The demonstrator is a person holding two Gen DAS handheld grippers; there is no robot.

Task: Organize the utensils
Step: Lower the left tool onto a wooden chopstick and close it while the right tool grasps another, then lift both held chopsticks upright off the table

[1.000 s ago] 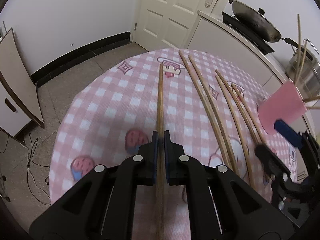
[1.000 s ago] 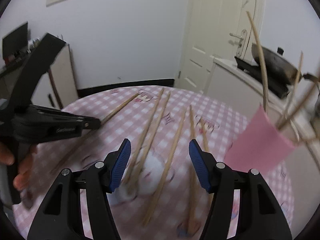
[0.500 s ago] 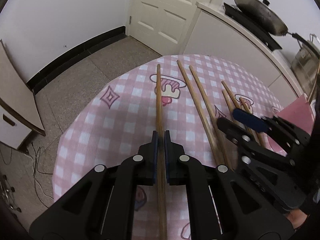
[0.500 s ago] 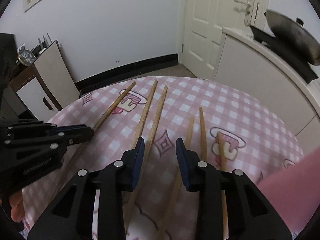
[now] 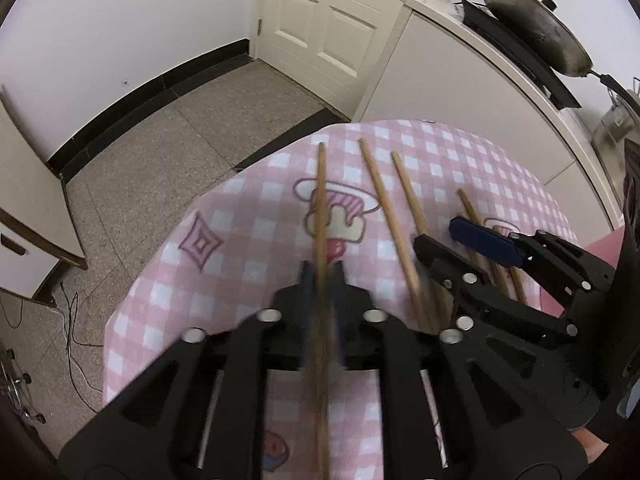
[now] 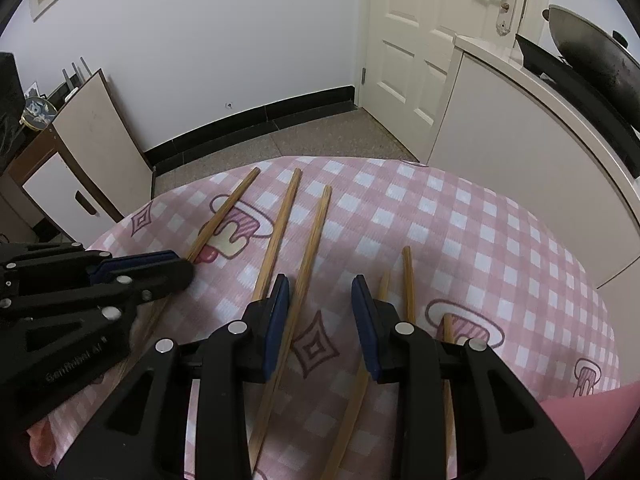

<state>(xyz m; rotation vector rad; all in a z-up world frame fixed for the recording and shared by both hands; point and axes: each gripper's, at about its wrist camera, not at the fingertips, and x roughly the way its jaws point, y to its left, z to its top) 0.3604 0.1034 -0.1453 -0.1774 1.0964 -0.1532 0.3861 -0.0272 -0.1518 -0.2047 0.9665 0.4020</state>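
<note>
The chopstick [image 5: 321, 216] I was clamping a second ago lies between my left gripper [image 5: 322, 280] pads as its jaws open, so it is released onto the counter [image 6: 460, 240]. My right gripper [image 6: 320, 312] has narrowed, half open and empty, straddling another chopstick [image 6: 308, 256]; three more lie right of it, crowding any pick.

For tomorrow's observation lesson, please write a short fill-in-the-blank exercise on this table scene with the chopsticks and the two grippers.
1. The tablecloth has a checked pattern of white and ____.
2. One chopstick runs between the fingers of the ____ gripper.
3. On the counter beside the white door sits a dark ____.
4. The pads on the fingers of the right gripper are coloured ____.

Missing words: pink; left; wok; blue
</note>
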